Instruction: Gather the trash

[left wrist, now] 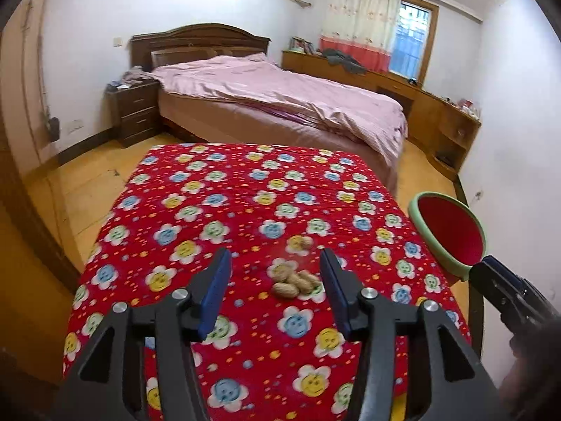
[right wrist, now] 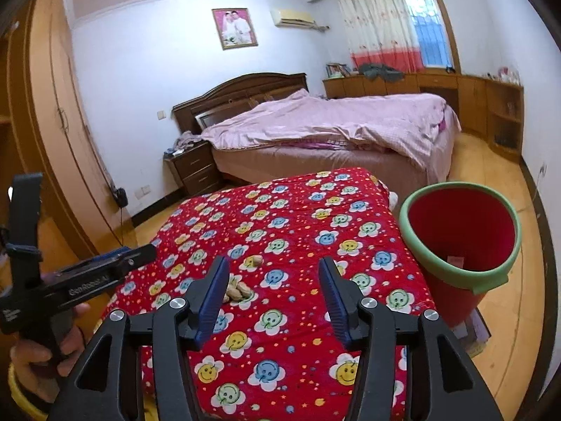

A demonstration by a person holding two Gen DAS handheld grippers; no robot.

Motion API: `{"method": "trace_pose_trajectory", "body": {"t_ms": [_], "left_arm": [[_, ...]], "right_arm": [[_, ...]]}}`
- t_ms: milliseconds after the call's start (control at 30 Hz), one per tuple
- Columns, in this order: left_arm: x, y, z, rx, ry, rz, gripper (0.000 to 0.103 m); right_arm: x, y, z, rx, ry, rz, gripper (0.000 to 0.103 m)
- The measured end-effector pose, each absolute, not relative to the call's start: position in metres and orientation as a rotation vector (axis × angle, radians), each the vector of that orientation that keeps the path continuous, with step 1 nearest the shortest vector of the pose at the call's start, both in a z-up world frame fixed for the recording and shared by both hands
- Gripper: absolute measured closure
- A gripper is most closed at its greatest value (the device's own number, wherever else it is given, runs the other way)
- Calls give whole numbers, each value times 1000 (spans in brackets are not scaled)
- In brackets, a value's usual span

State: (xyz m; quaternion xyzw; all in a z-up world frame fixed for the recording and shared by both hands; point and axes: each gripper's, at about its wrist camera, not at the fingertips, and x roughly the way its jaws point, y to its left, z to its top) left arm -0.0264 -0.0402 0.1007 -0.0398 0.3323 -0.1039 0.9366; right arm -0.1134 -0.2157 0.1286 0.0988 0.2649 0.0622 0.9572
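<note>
Where red flowered cloth (left wrist: 245, 210) covers counter, bedroom with bed (left wrist: 280, 105) behind, peanuts (left wrist: 296, 282) heaped near, bin (right wrist: 459, 242) beside counter, both jaws parted, empty.

Light: bright, even daylight from the curtained window (left wrist: 410, 38).
Shadows: soft and faint.
Glare: window panes blown out.
Blur: slight softness throughout.
Edges: strong fisheye bending, dark corner vignette.

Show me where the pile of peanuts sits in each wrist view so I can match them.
Left wrist: pile of peanuts low centre, between the open fingers.
Right wrist: pile left of centre, beside the left finger.
Shared landmark: red bin at right.
</note>
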Motion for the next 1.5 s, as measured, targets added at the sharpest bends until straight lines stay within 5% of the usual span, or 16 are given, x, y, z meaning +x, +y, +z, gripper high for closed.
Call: {"method": "trace_pose_trajectory", "body": {"t_ms": [567,1500], "left_arm": [[-52,-20,48,-82,653,-73,50],[-57,-20,52,-48,605,-17,50]], "right_arm": [[-128,-188,92,155,506,110,41],[-129,-190,88,171,514,102,41]]}}
